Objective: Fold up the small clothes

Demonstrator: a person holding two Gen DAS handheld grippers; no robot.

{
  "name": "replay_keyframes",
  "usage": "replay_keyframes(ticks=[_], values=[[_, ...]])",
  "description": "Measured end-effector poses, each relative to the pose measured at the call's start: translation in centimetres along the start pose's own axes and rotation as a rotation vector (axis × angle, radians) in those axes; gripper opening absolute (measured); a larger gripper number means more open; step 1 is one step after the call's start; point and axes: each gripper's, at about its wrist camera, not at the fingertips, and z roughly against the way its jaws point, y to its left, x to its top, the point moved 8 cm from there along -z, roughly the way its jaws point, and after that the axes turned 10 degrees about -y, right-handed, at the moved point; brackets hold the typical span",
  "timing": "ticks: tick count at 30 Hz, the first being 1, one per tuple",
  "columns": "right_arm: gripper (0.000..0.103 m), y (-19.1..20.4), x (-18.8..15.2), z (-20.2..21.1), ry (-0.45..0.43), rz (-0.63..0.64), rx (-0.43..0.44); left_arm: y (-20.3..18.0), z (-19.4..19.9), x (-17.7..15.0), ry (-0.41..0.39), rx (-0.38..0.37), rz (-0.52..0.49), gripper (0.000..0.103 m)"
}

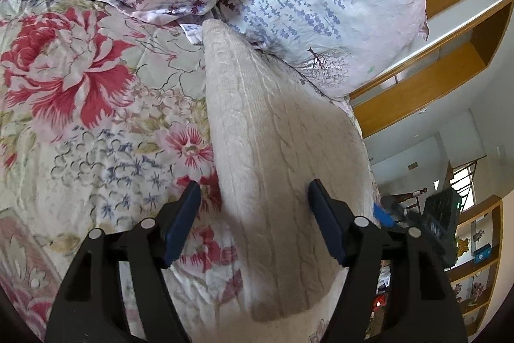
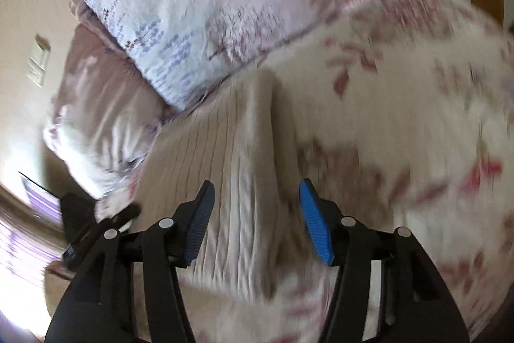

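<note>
A cream cable-knit garment (image 1: pixel 276 156) lies folded into a long narrow strip on the floral bedspread (image 1: pixel 80 105), running from the pillows toward me. My left gripper (image 1: pixel 253 192) is open just above its near end, holding nothing. In the blurred right wrist view the same knit (image 2: pixel 237 169) lies below my right gripper (image 2: pixel 257 192), which is open and empty, its blue fingers (image 2: pixel 313 221) spread over the cloth's folded edge. The other gripper (image 2: pixel 83 224) shows at the lower left of that view.
Two pillows with lavender print (image 1: pixel 321 5) lie at the head of the bed, touching the knit's far end. Wooden shelves (image 1: pixel 443 60) and room clutter lie beyond the bed's right edge.
</note>
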Motion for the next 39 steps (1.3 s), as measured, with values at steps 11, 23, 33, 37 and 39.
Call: replay_keyframes(ticks=[11, 23, 33, 37, 39], values=[[0.050, 0.0, -6.2, 1.4, 0.191, -0.198, 0.205, 0.1, 1.2, -1.6, 0.007, 0.041, -0.023, 0.068], [0.044, 0.1, -3.5, -0.7, 0.110, -0.258, 0.289, -0.1, 1.1, -2.0, 0.014, 0.030, -0.030, 0.068], [0.018, 0.6, 0.4, -4.8, 0.063, -0.153, 0.177, -0.4, 0.9, -2.1, 0.017, 0.017, -0.033, 0.068], [0.015, 3.4, 2.3, -2.2, -0.085, 0.091, 0.083, -0.8, 0.9, -2.4, 0.026, -0.005, -0.036, 0.068], [0.014, 4.2, 3.0, -0.9, -0.144, 0.172, 0.030, -1.0, 0.8, -2.5, 0.032, -0.016, -0.037, 0.068]])
